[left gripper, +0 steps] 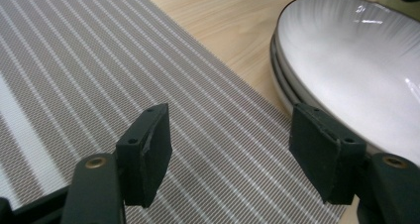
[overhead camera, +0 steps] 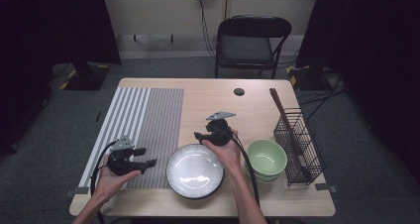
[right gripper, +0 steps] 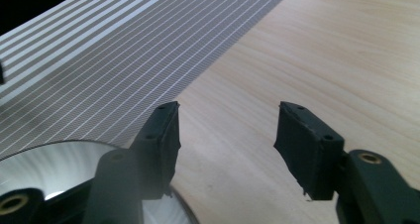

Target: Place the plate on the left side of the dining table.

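High view: a wooden desk point(overhead camera: 208, 97) is seen with a striped placemat point(overhead camera: 143, 120) at its left, a white plate point(overhead camera: 194, 171) near the front edge, green bowls point(overhead camera: 266, 157) just to the plate's right, and a wire rack point(overhead camera: 299, 147) at the far right.
Left claw point(overhead camera: 148, 157): held above the placemat's near right corner, jaws set wide with nothing between them; in the left gripper view the plate's rim point(left gripper: 297, 92) is seen just beyond the right jaw, not touched.
Right claw point(overhead camera: 199, 135): held over the far rim of the plate, jaws apart and empty; bare desk point(right gripper: 307, 60) is seen between them in the right gripper view.
Plate: seemingly two stacked, resting on the desk just beside the placemat's edge, held by neither claw.
Progress: judged as early; nothing has been placed on the placemat.
Remaining: the plate is yet to be gripped and, presumably, set on the placemat; the bowls are untouched.
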### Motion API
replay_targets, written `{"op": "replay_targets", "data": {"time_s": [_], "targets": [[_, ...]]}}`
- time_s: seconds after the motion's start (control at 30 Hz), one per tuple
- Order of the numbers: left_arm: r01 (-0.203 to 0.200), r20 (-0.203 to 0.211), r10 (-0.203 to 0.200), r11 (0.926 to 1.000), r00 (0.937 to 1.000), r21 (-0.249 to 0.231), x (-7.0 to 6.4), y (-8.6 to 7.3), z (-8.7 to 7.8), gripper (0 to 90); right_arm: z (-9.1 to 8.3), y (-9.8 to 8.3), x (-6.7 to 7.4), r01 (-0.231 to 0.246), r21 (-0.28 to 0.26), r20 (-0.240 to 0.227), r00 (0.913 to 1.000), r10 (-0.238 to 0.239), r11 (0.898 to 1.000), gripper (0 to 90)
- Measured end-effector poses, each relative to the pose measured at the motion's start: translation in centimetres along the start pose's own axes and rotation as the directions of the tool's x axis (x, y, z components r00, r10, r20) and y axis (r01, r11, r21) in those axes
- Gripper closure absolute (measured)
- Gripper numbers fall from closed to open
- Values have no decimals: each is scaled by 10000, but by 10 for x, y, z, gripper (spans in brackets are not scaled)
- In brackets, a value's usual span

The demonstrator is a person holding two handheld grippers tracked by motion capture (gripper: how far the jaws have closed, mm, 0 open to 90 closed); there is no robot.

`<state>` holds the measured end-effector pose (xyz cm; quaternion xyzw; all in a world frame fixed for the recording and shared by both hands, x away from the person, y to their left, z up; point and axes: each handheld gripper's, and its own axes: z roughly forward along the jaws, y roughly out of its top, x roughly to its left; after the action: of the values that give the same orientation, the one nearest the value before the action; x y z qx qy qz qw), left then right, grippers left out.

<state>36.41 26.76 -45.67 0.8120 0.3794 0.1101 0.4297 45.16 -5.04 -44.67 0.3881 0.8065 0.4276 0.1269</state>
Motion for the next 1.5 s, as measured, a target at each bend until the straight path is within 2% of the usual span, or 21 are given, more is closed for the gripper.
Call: {"op": "replay_targets", "data": {"time_s": [0.07, 0.1, 0.23, 0.3, 0.4, 0.6, 0.73, 0.83, 0.9, 1.13, 1.27, 1.33, 1.37, 1.4, 1.5], "targets": [[-52, 50, 52, 10000, 10000, -40, -1, 2, 1, 331, -1, 0, 1, 62, 24, -101, 9999, -62, 10000, 450], [-43, 182, 45, 9999, 9998, -105, -4, 5, 5, 334, -3, -3, 2, 64, 31, -299, 9995, -63, 10000, 475], [-9, 485, 15, 9999, 9988, -127, -10, 11, 11, 344, -9, -8, 6, 134, 19, -509, 9986, -132, 9999, 521], [-143, 533, 150, 9998, 9985, -134, -13, 14, 15, 353, -12, -10, 7, 202, 60, -539, 9983, -198, 9998, 549], [46, 771, -30, 9998, 9970, -206, -15, 18, 20, 378, -15, -13, 7, 169, 54, -572, 9982, -166, 9998, 591], [-28, 939, 37, 10000, 9956, -96, -17, 21, 29, 439, -19, -19, 9, 253, 94, -688, 9973, -245, 9996, 664], [91, 1176, -77, 9999, 9930, -117, -16, 29, 35, 486, -19, -24, 10, 214, 129, -811, 9965, -203, 9997, 710], [179, 1512, -140, 9995, 9884, -246, -17, 35, 40, 531, -18, -26, 10, 220, 145, -811, 9965, -207, 9997, 749], [-55, 1412, 83, 9998, 9899, -204, -21, 38, 43, 569, -19, -26, 11, 150, 109, -786, 9968, -141, 9998, 776], [50, 1418, -56, 10000, 9899, 48, -20, 36, 54, 702, -20, -31, 11, -102, 4, -522, 9986, 102, 9999, 810], [260, 1528, -254, 9997, 9879, -21, -18, 35, 53, 777, -19, -32, 9, -388, -15, -400, 9985, 387, 9992, 844], [211, 1466, -211, 9998, 9890, 17, -18, 35, 53, 810, -19, -33, 9, -440, -82, -411, 9982, 436, 9990, 846], [86, 1383, -97, 9999, 9903, 86, -17, 34, 53, 810, -20, -34, 9, -465, -131, -419, 9981, 459, 9988, 847], [189, 1424, -198, 9998, 9896, 77, -16, 34, 54, 838, -20, -34, 8, -484, -155, -435, 9979, 477, 9987, 849], [269, 1495, -272, 9996, 9884, 46, -14, 33, 55, 848, -19, -35, 7, -530, -119, -472, 9975, 523, 9985, 849]]}}
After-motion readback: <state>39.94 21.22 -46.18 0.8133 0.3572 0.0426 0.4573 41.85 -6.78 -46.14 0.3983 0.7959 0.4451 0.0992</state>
